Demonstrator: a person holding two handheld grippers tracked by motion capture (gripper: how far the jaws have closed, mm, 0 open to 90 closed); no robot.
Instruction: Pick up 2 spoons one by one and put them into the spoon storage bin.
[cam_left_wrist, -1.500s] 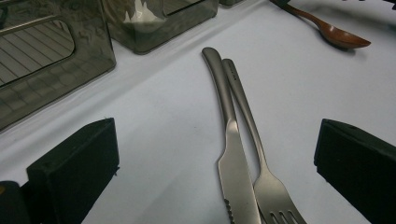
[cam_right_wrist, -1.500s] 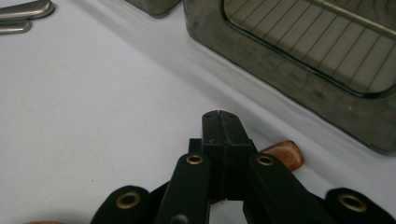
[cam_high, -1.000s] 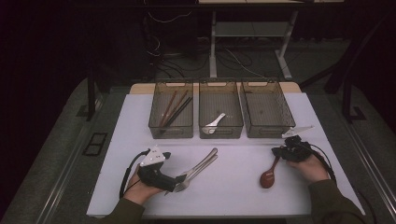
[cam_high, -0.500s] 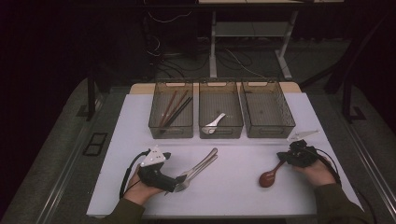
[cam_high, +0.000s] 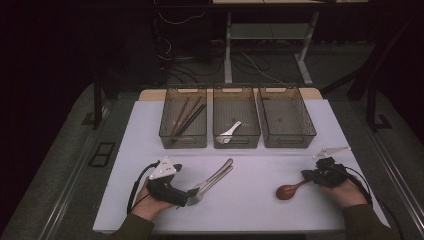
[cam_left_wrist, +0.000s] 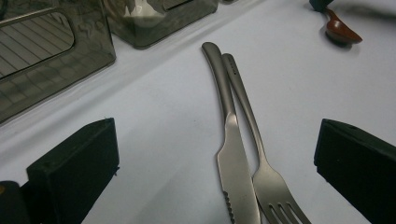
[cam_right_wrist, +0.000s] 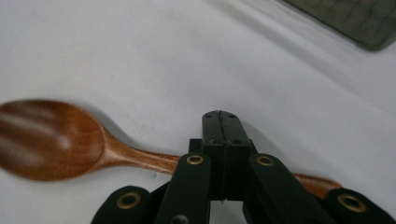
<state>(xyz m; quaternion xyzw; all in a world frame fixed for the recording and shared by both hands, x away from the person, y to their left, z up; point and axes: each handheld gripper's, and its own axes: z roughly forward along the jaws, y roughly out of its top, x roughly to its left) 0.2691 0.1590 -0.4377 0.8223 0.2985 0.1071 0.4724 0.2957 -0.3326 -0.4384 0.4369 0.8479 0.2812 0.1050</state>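
Since the earlier frames, the right gripper (cam_high: 306, 176) has drawn the wooden spoon (cam_high: 289, 190) nearer the person, away from the three bins (cam_high: 237, 144); its jaws are pressed together on the spoon's handle, bowl resting on the white table (cam_high: 250, 210). Left of the spoon, the left gripper (cam_left_wrist: 215, 186) stands wide apart over the knife (cam_left_wrist: 236, 172) and fork (cam_left_wrist: 271, 182), which lie side by side, touching. To do this well, I judge the spoon should be lifted level before carrying it toward a bin.
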